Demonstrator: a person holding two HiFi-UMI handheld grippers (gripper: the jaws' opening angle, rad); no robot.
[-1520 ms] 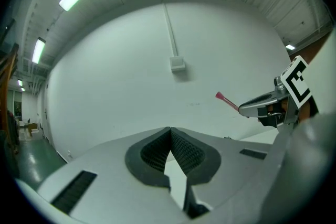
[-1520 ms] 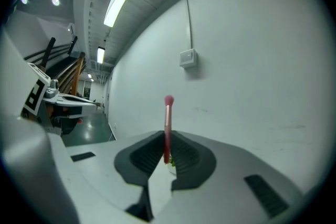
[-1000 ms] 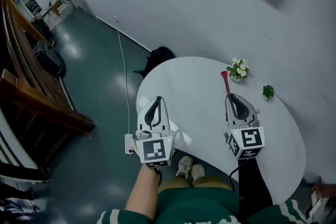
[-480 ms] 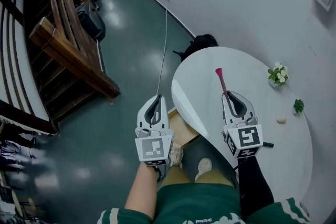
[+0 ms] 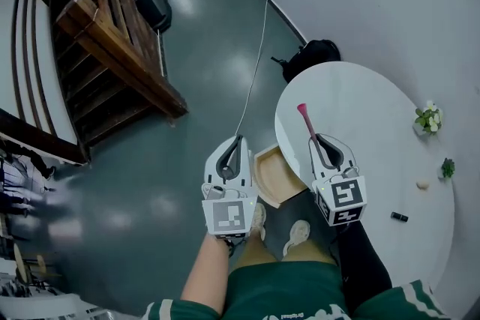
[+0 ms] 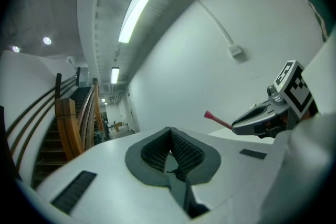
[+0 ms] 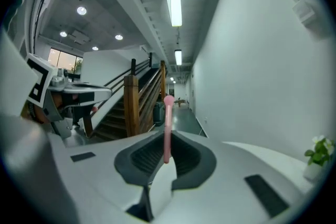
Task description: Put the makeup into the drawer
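The right gripper (image 5: 322,140) is clamped on the pink makeup brush (image 5: 307,122), whose long axis runs straight out ahead of its jaws, over the bench (image 5: 367,116) edge. The open wooden drawer (image 5: 271,174) lies lower, just to that gripper's left, between it and the left gripper (image 5: 237,142) — closed and empty.

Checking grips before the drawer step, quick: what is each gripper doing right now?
Left gripper: jaws closed, nothing between them.
Right gripper: jaws closed on the pink makeup stick.
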